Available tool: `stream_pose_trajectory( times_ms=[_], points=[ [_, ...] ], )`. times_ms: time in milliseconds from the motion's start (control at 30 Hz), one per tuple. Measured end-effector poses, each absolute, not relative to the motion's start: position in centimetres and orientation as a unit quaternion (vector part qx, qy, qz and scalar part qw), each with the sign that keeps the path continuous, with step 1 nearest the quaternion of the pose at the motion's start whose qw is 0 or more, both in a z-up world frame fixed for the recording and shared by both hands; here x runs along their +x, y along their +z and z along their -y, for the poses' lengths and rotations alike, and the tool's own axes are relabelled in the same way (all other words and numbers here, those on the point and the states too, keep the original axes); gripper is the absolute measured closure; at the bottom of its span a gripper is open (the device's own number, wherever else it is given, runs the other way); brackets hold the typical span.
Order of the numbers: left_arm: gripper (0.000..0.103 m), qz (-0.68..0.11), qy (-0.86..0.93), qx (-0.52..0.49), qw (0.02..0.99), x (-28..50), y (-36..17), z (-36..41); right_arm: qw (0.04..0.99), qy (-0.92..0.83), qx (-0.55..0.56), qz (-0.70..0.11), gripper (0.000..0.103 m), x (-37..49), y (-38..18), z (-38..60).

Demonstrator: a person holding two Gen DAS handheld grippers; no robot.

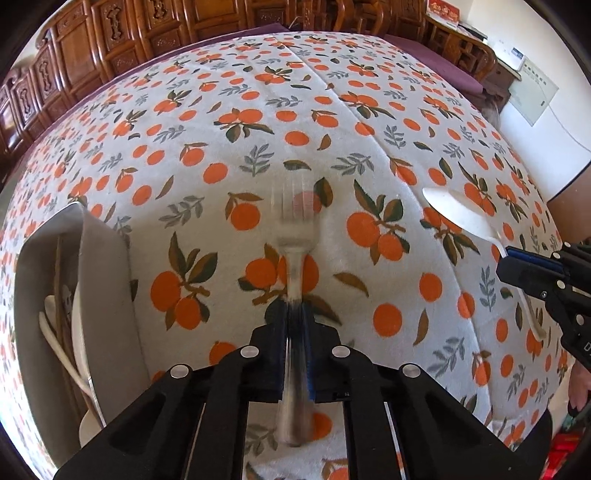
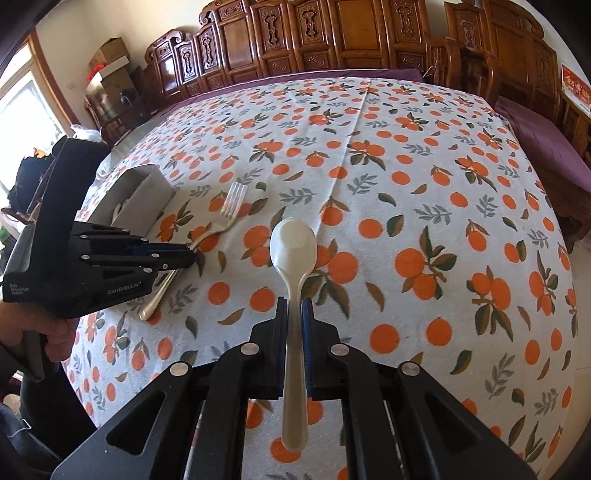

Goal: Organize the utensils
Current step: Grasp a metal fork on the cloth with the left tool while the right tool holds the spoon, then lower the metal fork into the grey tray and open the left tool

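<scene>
Left wrist cam first: the left hand-held gripper point(image 1: 294, 314) points forward over the tabletop point(image 1: 229, 155), with its black jaws pinched tight on the handle of a metal fork point(image 1: 295, 236). The fork sticks straight out with its tines away from the camera, and it's pretty motion-blurred, so I can't make out fine detail on it. The cloth is soft-looking white fabric printed with oranges and leaves, with a couple of fold creases running across it. Off to the left sits a grey, box-shaped utensil holder point(image 1: 107, 280) with smooth walls; inside are white utensils and what looks like brown chopsticks. On the right edge, the right hand-held gripper point(image 1: 517, 264) comes in from the side carrying a white spoon point(image 1: 458, 212).

Right wrist cam: the right gripper is clamped on the spoon's handle, blue pads on both sides. The spoon is glossy white, with its rounded bowl out front above the cloth. To the left, the left gripper is held in a person's hand point(image 2: 55, 332), level and side-on, gripping the shiny fork mid-handle with its tines near the holder. Carved wooden furniture point(image 2: 332, 33) runs along the back.
</scene>
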State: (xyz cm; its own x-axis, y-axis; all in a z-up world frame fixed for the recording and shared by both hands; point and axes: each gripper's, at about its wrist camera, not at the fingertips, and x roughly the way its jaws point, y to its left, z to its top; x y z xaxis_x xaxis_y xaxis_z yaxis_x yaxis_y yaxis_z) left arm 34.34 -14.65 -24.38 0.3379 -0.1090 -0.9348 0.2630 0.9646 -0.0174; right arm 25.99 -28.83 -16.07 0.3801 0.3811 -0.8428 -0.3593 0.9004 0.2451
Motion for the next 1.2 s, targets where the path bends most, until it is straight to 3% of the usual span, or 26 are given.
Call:
stream_pose_trajectory(
  times_ms=[867, 1200],
  points=[
    [0.096, -0.499, -0.125, 0.042, 0.856, 29.5, -16.3, 7.1, 0.831, 0.26, 0.006, -0.492, 0.094, 23.8, -12.8, 20.9],
    [0.096, -0.498, -0.097, 0.028, 0.861, 29.5, -16.2, 1.3, 0.827, 0.275, 0.0, -0.491, 0.094, 24.2, -12.2, 16.9]
  ],
)
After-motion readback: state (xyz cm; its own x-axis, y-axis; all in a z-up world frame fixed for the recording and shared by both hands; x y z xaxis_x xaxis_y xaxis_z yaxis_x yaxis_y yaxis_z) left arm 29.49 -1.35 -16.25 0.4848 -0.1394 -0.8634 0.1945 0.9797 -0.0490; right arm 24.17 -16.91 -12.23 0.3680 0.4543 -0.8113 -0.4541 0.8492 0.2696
